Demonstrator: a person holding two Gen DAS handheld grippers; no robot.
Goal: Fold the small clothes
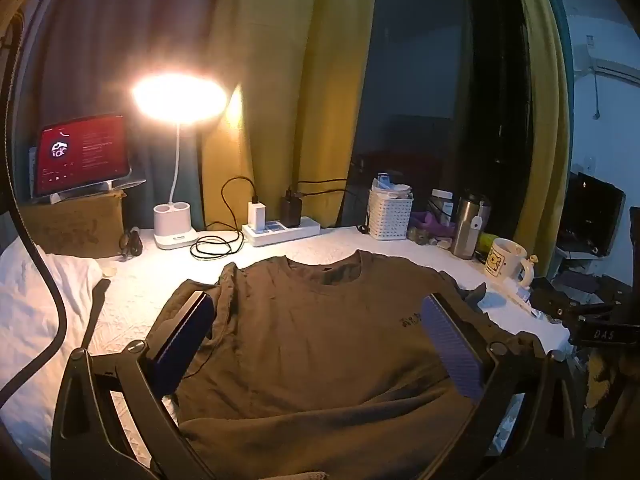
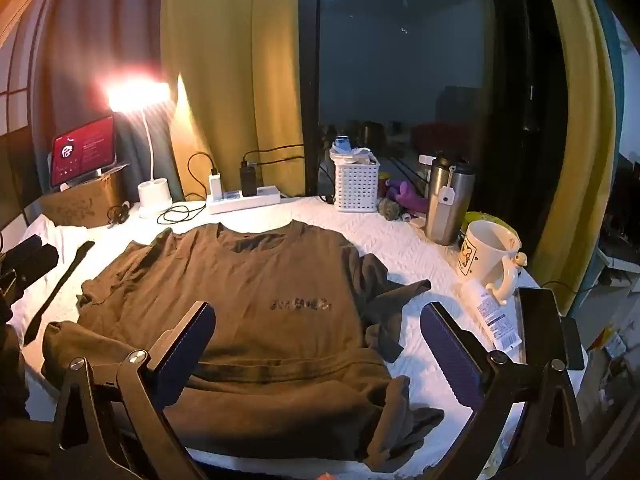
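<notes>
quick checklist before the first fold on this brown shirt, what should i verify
1. Left tool open, holding nothing: ok.
2. Right tool open, holding nothing: ok.
3. Shirt lies front up, collar pointing away: ok.
4. Shirt flat: not ok. The sleeve on the mug side is crumpled, and the near hem corner is bunched up.
5. Room around the shirt: not ok on the right. The mug and a tube sit close to that crumpled sleeve.
6. Charger cable off the shirt: ok, it lies beyond the collar, apart from the cloth.
</notes>
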